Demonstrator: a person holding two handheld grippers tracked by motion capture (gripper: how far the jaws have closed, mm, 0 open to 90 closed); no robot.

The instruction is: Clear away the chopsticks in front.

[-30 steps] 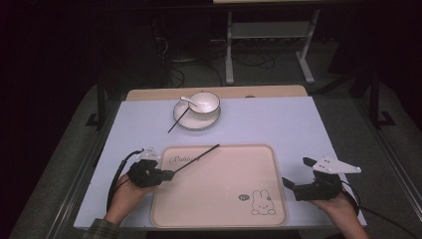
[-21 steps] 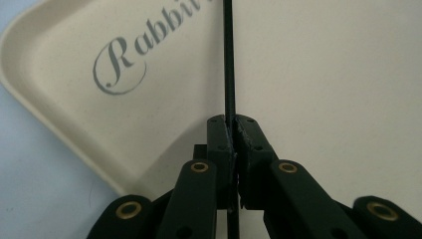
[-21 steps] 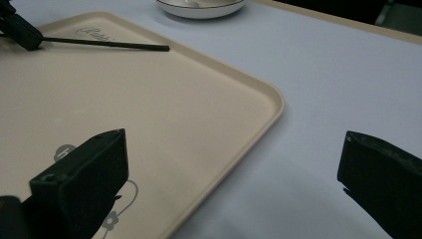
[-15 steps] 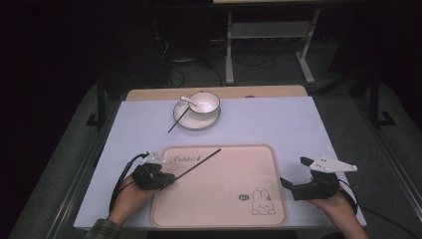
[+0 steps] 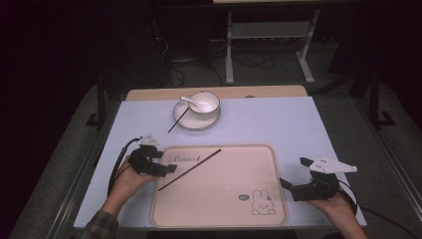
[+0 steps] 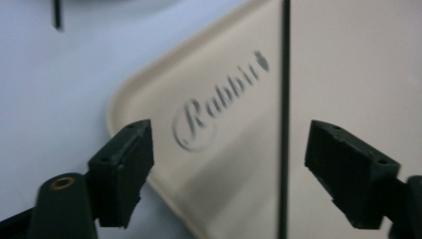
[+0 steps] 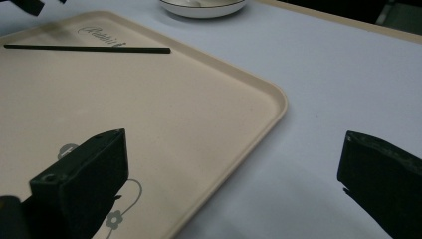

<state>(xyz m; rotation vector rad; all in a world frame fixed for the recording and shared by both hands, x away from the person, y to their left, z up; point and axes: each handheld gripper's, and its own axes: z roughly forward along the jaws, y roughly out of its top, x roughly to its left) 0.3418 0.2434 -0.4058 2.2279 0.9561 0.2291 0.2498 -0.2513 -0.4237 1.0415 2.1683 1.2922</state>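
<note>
black chopstick (image 5: pixel 189 170) now lying on tray (image 5: pixel 259 154); left gripper (image 5: pixel 171 169) jaws just opening, releasing it, drop done; right gripper (image 5: pixel 291 181) idling w/ jaws apart, empty.

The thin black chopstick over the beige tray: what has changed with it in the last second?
The left gripper has just opened its jaws and let go of the thin black chopstick, which now lies flat on the beige rabbit-print tray, untouched between the open jaws. The right gripper, the white bowl and its plate stayed put.

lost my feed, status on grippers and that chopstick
Left gripper just opened, nothing held. Right gripper open, idle. Chopstick lies on tray. Nothing in the way.
</note>
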